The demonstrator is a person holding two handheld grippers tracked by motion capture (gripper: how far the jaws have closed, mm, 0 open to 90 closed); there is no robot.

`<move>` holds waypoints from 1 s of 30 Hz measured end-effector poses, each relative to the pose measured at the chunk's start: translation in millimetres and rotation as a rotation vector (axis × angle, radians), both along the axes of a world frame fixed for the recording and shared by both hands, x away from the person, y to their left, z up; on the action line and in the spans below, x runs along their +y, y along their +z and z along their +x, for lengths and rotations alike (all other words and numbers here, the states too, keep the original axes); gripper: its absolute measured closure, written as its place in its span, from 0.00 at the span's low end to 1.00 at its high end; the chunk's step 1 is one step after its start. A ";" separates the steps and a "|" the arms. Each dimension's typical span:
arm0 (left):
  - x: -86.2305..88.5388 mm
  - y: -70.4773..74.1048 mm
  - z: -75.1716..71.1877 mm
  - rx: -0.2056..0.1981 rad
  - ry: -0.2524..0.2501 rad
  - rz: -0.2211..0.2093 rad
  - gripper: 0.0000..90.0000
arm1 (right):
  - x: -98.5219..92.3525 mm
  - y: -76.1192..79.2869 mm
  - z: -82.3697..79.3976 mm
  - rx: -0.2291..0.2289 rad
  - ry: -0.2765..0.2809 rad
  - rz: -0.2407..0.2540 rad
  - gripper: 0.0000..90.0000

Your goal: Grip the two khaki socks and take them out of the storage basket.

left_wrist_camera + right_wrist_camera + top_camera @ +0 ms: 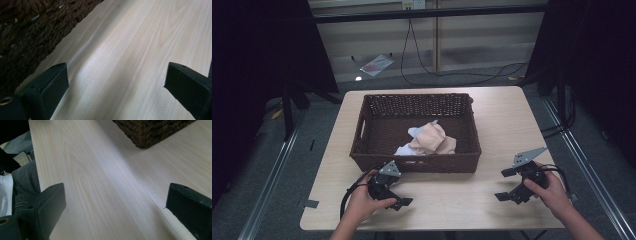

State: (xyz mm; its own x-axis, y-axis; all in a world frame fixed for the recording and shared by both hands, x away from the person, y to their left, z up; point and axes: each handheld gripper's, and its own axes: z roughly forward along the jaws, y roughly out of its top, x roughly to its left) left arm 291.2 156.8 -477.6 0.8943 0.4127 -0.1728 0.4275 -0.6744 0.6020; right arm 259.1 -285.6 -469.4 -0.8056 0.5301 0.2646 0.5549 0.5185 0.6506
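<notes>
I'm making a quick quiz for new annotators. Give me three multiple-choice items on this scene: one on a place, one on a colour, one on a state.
1. Where do the crumpled cloths lie?
A. inside the wicker basket
B. on the table right of the basket
C. in the left gripper

2. What colour is the basket?
A. white
B. dark brown
C. blue

3. How do the jaws of the right gripper stand?
A. shut on a cloth
B. shut on the basket rim
C. open, with nothing between them

Answers:
1 A, the high view shows the peach and pale cloths on the basket's floor.
2 B, its woven walls look dark brown in all three views.
3 C, the right gripper view shows its jaws wide apart over bare wood.
</notes>
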 end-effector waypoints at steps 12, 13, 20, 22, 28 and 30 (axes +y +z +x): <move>1.0 15.8 0.3 0.015 -0.034 0.008 0.05 | 1.5 1.1 2.2 -0.002 0.006 0.010 0.02; 1.3 18.7 1.6 0.013 -0.041 0.017 0.05 | 1.4 0.8 2.0 -0.001 0.006 0.011 0.02; -0.1 30.3 5.3 0.038 -0.085 0.018 0.05 | 0.0 2.6 0.8 -0.003 0.002 0.016 0.02; -1.5 31.6 5.6 0.039 -0.103 0.027 0.05 | 0.1 2.4 0.8 -0.003 0.002 0.015 0.02; -2.5 36.8 7.5 0.063 -0.126 0.045 0.05 | 0.4 2.3 0.6 -0.001 0.001 0.012 0.02; -1.6 40.4 8.6 0.072 -0.130 0.045 0.05 | 0.3 2.2 0.6 -0.001 0.000 0.016 0.02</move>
